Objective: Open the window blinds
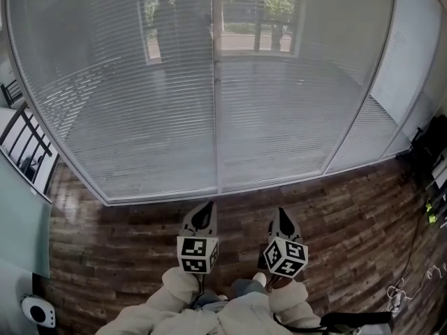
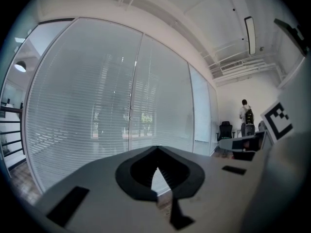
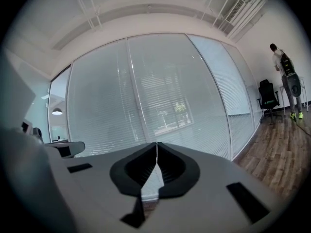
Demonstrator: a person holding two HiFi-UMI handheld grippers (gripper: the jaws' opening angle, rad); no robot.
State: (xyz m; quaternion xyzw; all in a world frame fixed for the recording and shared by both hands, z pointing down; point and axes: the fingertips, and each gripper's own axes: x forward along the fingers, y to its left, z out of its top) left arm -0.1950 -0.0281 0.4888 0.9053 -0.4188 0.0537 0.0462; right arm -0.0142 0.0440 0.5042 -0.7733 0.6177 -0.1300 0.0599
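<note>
**Left gripper and right gripper shut, short of the blinds**

Left gripper point(image 1: 204, 215): jaws together, nothing between them. Right gripper point(image 1: 282, 220): tips meeting, likewise empty. Both are over the wood floor point(image 1: 133, 239), apart from the window blinds point(image 1: 154, 103), which hang lowered across the glass wall ahead.

Step, by my judgement: approach. The next move calls for finding a cord or wand; none discernible. No containers in view.

Window blinds point(image 1: 154, 103): pale grey horizontal slats, fully lowered, covering glazed wall from ceiling to wood floor point(image 1: 140, 243). Slats tilted near shut; trees point(image 1: 279, 7) outside show dimly through. Hang flat and straight, no bunching. Split into two wide panels by frame post point(image 1: 215, 82); narrower panels at right equally covered.
</note>
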